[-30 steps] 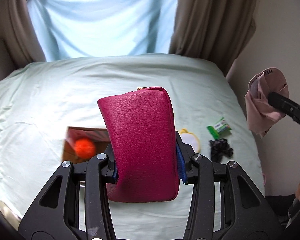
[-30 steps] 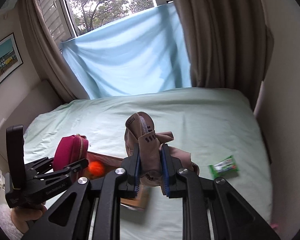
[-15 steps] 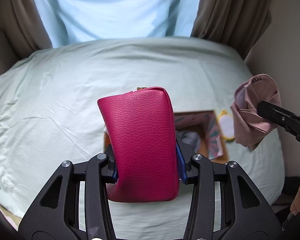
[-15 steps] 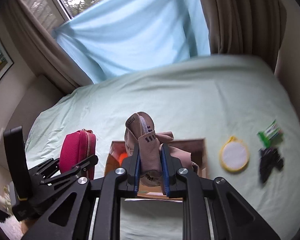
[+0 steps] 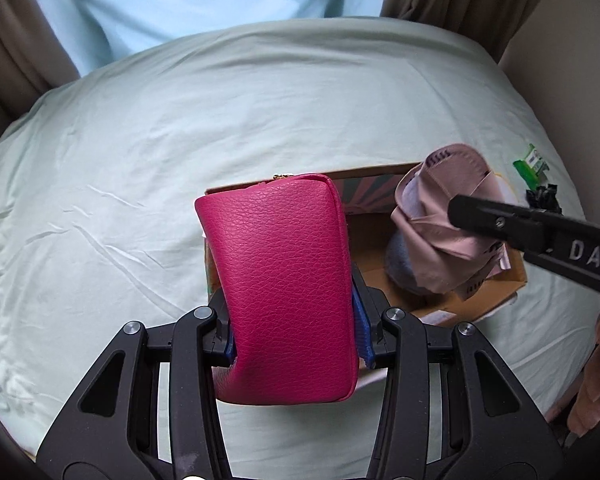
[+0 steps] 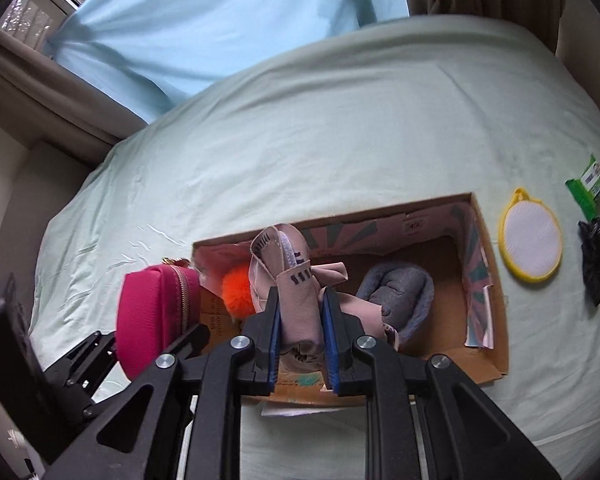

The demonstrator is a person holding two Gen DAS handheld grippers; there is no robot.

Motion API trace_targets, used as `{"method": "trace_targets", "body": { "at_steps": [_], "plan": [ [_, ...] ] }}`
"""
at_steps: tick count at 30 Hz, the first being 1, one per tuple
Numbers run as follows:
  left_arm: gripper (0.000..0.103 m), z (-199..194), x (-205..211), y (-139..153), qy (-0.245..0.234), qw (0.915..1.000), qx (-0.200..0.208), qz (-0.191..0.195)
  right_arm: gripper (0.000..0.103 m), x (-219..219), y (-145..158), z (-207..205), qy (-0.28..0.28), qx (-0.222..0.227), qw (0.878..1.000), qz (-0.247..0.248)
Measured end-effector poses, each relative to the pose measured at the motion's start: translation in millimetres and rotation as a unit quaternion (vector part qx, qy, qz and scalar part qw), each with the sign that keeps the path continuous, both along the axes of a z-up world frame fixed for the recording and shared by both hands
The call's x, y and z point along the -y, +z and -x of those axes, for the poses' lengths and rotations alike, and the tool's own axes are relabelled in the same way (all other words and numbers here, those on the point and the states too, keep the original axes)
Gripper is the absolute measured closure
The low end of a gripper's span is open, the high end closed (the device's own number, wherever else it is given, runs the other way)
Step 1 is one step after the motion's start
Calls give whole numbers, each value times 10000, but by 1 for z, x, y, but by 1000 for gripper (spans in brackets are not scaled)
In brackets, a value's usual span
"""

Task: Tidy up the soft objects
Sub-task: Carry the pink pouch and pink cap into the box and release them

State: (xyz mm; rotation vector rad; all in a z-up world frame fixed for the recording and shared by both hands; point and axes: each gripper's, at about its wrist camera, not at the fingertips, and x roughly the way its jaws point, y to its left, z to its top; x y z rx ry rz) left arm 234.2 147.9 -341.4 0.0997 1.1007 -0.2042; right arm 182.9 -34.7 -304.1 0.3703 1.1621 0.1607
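My left gripper (image 5: 294,332) is shut on a magenta leather pouch (image 5: 284,284), held above the left end of an open cardboard box (image 5: 476,304). The pouch also shows in the right wrist view (image 6: 156,300). My right gripper (image 6: 300,312) is shut on a dusty-pink fabric piece (image 6: 296,292), which hangs over the middle of the box (image 6: 488,280). It also shows in the left wrist view (image 5: 440,220). Inside the box lie an orange pom-pom (image 6: 236,292) and a grey folded cloth (image 6: 400,292).
The box sits on a pale green bed sheet (image 6: 340,120). To its right lie a yellow-rimmed round pad (image 6: 530,236), a green packet (image 6: 590,184) and a black fabric bundle (image 6: 598,256). Curtains and a blue cloth hang behind the bed.
Both grippers have moved closer over the box and tilted down toward it, each still holding its item. The box now lies right beneath them.
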Motion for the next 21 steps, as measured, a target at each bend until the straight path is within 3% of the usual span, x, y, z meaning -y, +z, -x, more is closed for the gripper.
{"method": "trace_targets", "body": {
  "at_steps": [6,8,9,10,12,13,14,18,21],
  "plan": [
    [63,-14,7,-31,42,9995,-304,-26,86,-4,-32,-23,84,-361,9993,-37],
    [59,-18,9,-40,-3,9991,-415,-61,86,-1,-37,-29,47,-442,9990,0],
    [53,-21,10,-43,-16,9988,-478,-88,86,-1,-39,-33,50,-484,9988,5],
    [37,-23,11,-48,-37,9983,-579,-99,82,-3,-43,-36,83,-559,9984,16],
    [8,-24,13,-54,-39,9976,-679,-146,69,-4,-51,-43,167,-718,9973,60],
    [3,-24,15,-54,-32,9975,-682,-196,41,-4,-54,-45,184,-796,9966,81],
    [2,-24,14,-53,-46,9977,-635,-211,4,-4,-57,-46,215,-871,9959,151],
    [2,-20,19,-48,-187,9978,-515,-361,0,-4,-57,-45,372,-840,9948,447],
    [2,-19,20,-48,-265,9968,-541,-523,0,0,-55,-41,337,-826,9953,379]
  ]
}}
